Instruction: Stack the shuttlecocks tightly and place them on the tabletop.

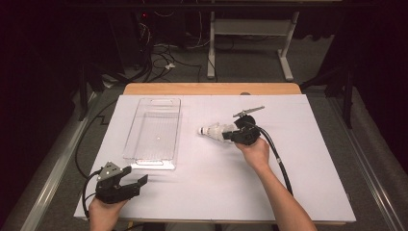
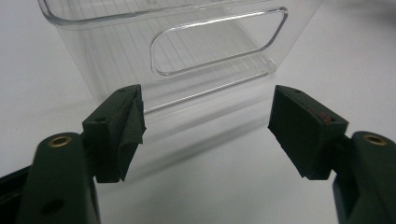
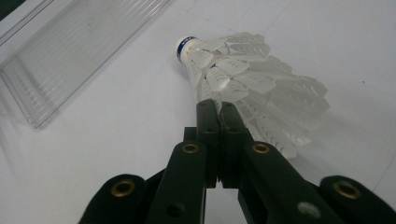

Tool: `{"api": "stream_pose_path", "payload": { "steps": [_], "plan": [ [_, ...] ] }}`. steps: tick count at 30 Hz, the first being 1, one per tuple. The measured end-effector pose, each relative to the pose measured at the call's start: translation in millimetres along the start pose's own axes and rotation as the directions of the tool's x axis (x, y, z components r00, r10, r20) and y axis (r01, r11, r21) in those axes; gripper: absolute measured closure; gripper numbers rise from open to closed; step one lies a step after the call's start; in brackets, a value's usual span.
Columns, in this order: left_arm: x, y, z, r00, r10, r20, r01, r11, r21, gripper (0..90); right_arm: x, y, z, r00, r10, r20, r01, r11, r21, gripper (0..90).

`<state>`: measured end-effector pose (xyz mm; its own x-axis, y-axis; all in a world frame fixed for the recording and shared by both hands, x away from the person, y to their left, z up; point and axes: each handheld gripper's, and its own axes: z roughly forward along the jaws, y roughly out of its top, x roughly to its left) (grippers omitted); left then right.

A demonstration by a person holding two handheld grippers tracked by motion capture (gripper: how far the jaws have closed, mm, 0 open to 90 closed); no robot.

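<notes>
A person stands at a white surface, a pair of tongs in each hand. The right tongs are pressed together, pinching the feather skirt of a white shuttlecock, which lies just right of a clear plastic tray (nothing in it that I can see). The left tongs rest spread wide near the tray's near end. This looks like the pick-up step; next, I judge, comes lifting the shuttlecock gently over the tray wall.
</notes>
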<state>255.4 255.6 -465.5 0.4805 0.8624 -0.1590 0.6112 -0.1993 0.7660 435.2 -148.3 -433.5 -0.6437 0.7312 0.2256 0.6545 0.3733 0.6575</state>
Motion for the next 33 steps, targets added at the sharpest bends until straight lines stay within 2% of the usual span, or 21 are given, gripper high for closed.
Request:
{"api": "stream_pose_path", "payload": {
  "steps": [22,33],
  "plan": [
    [0.2,-0.1,0.9,1.0,-0.002,0.004,0.002,1.0,0.002,28.0,-4.0,-4.8,4.0,0.9997,0.008,0.022,-0.008,1.0,0.021,87.6],
    [0.0,0.0,0.0,1.0,0.002,0.003,-0.002,1.0,-0.002,28.2,-4.9,-7.2,2.0,0.9987,0.026,0.045,-0.027,0.999,0.024,71.2]
  ]
}}
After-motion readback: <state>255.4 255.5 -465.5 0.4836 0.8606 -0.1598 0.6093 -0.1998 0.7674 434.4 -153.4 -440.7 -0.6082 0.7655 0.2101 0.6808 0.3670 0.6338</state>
